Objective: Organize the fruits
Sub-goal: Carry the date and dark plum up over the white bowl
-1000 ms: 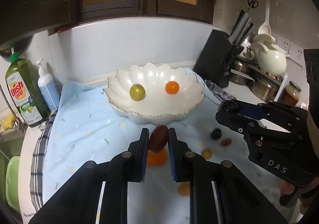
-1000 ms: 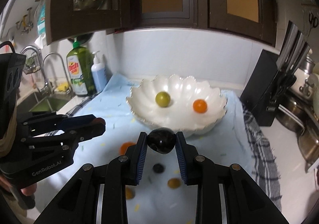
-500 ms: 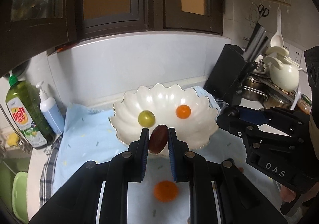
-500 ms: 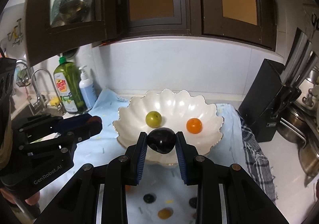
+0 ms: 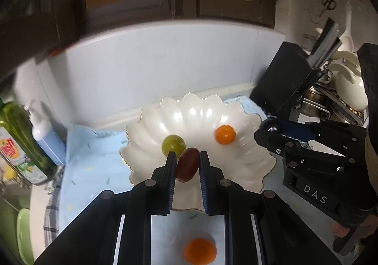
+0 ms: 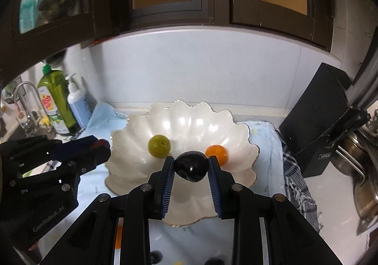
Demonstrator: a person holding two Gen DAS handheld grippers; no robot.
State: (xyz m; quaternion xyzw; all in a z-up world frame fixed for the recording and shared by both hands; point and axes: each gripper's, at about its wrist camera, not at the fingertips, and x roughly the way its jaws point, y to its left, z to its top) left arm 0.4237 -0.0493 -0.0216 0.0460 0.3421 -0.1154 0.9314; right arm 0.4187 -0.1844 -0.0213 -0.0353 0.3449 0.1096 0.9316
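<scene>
While both tongs advanced, bowl (image 5: 146, 147) nearer, fruits still clamped

Counter (image 6: 335, 184), blue cloth (image 5: 89, 161), scalloped bowl (image 5: 146, 154), orange (image 5: 200, 253)

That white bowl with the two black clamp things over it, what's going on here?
A person is sorting fruit into the scalloped white bowl with a handheld gripper in each hand. The left gripper is shut on a reddish-brown fruit, the right gripper on a dark, glossy one, both poised over the bowl. A green fruit and a small orange one already lie inside. Another orange fruit waits on the blue cloth.
</scene>
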